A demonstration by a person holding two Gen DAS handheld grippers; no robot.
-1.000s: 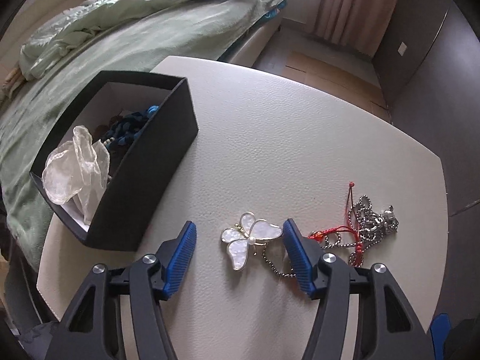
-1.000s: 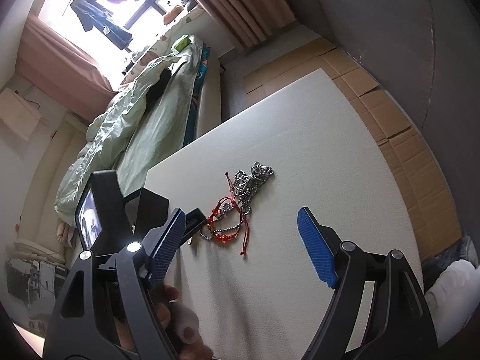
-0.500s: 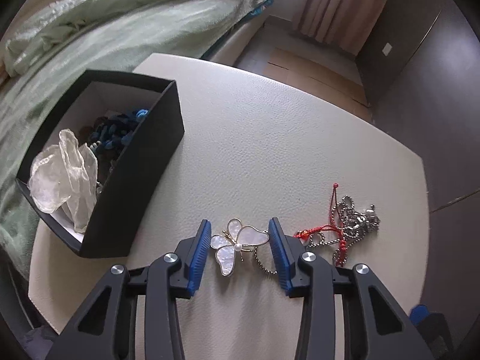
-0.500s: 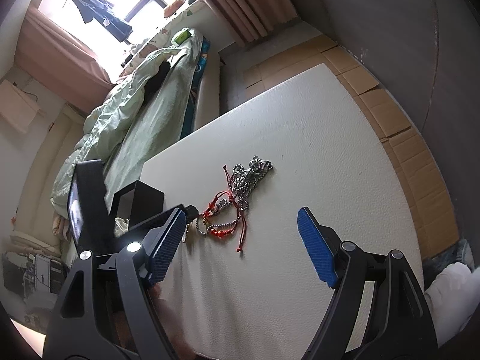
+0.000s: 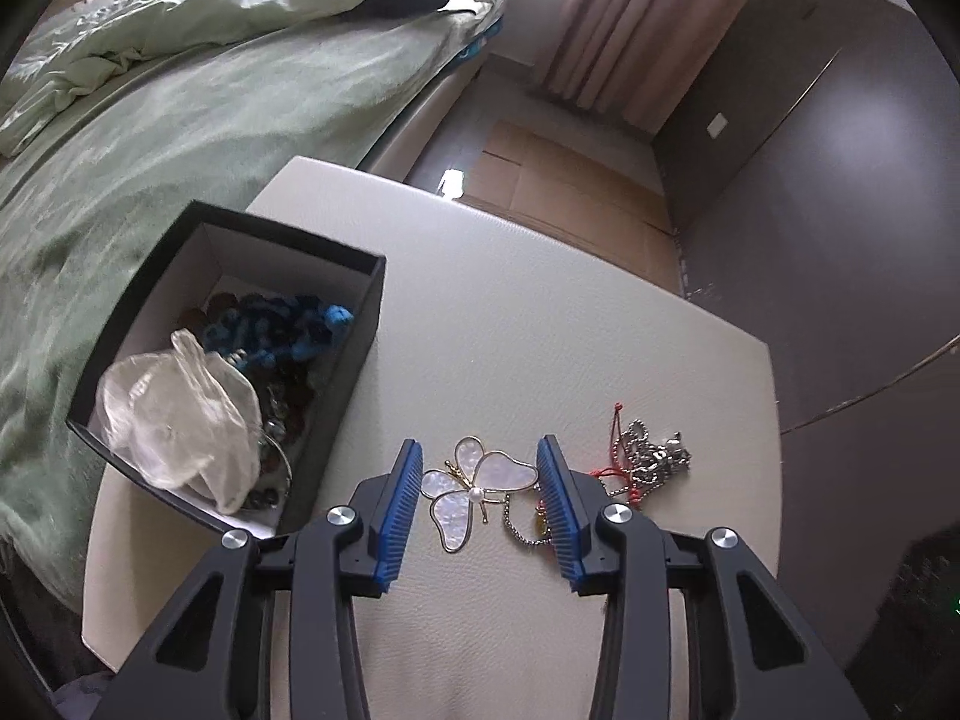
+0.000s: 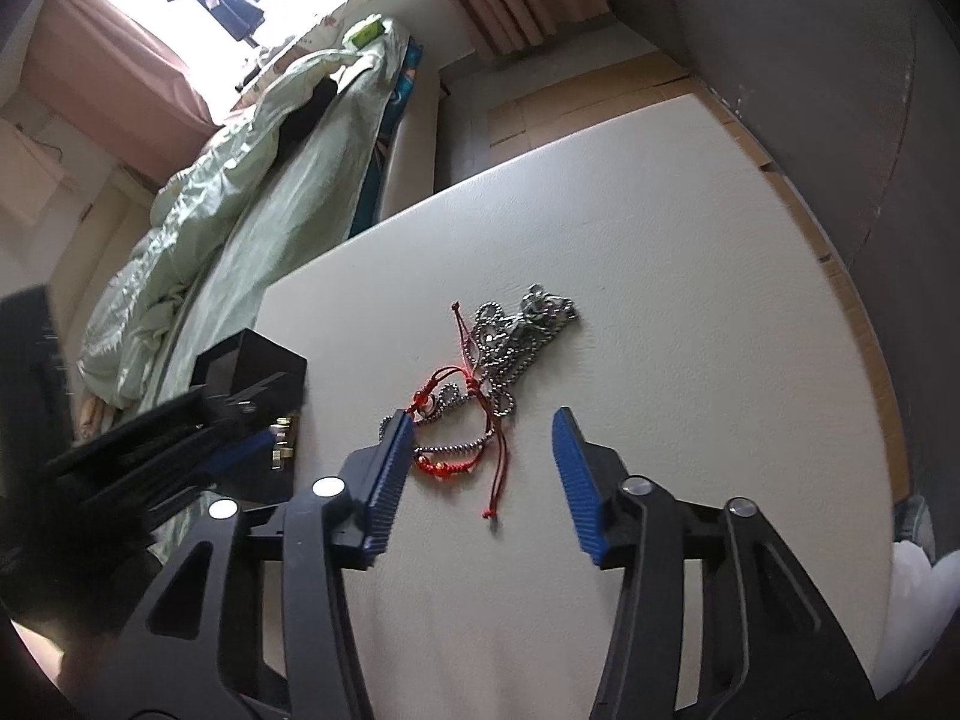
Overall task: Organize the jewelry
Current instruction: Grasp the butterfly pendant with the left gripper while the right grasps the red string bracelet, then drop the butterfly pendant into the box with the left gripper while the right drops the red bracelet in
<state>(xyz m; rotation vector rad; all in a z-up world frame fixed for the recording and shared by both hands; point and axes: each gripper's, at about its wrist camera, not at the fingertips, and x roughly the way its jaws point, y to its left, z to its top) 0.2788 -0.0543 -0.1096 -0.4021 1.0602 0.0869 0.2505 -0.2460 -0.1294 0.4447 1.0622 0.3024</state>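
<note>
A white shell butterfly brooch (image 5: 474, 489) with a gold rim lies on the pale table (image 5: 510, 324). My left gripper (image 5: 478, 501) straddles it, blue pads on either side, jaws partly closed but not touching it. A black box (image 5: 336, 360) at the left holds blue beads and a clear plastic bag. A red cord bracelet (image 6: 456, 414) and a silver ball chain (image 6: 516, 336) lie tangled to the right of the brooch. My right gripper (image 6: 480, 468) is open just in front of the tangle; its left pad is beside the red bracelet.
A bed with a green quilt (image 5: 180, 90) runs along the table's left side. The table's near edge is close below the box. Cardboard covers the floor (image 5: 558, 180) beyond the table. A dark wall (image 5: 840, 180) stands at the right.
My left gripper's jaws have narrowed around the butterfly brooch. My right gripper has moved forward towards the red bracelet and chain, and its jaws have narrowed.
</note>
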